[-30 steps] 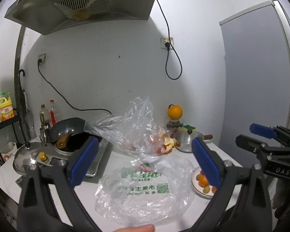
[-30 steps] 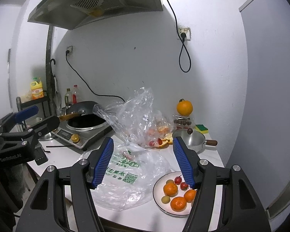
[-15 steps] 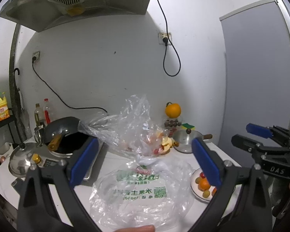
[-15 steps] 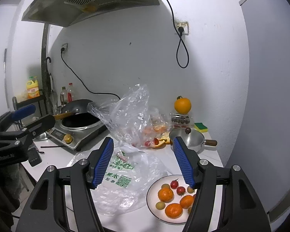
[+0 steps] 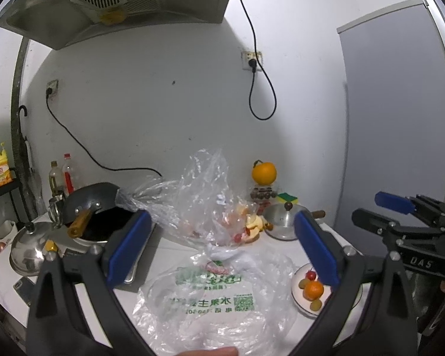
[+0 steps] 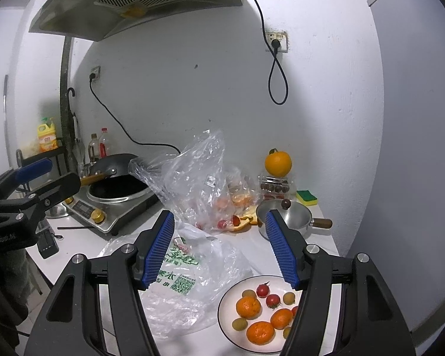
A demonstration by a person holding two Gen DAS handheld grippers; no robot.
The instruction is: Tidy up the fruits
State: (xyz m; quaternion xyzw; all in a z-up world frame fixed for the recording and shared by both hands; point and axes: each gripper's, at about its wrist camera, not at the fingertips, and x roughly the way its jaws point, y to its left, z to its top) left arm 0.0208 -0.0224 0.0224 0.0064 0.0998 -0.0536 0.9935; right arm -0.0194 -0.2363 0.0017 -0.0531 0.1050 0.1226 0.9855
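A white plate (image 6: 227, 323) at the counter's front right holds several tangerines (image 6: 248, 307), cherry tomatoes (image 6: 262, 290) and small green fruits; it also shows in the left wrist view (image 5: 298, 298). A flat clear plastic bag with green print (image 6: 190, 270) lies left of it. A crumpled clear bag (image 6: 198, 178) behind holds more fruit. A large orange (image 6: 278, 163) sits on a clear box at the back. My left gripper (image 5: 222, 249) is open and empty above the flat bag (image 5: 210, 293). My right gripper (image 6: 221, 250) is open and empty above the bag and plate.
A black wok (image 6: 115, 187) sits on an induction cooker (image 6: 103, 210) at the left. A small steel pan (image 6: 287, 216) with a wooden handle stands at the back right, next to a yellow-green sponge (image 6: 307, 197). Orange peel (image 6: 246, 221) lies by the pan. Bottles stand at the far left.
Both grippers have tilted down and drifted a little closer to the counter, so the plate and bags sit lower and larger in view. Both stay open and empty.
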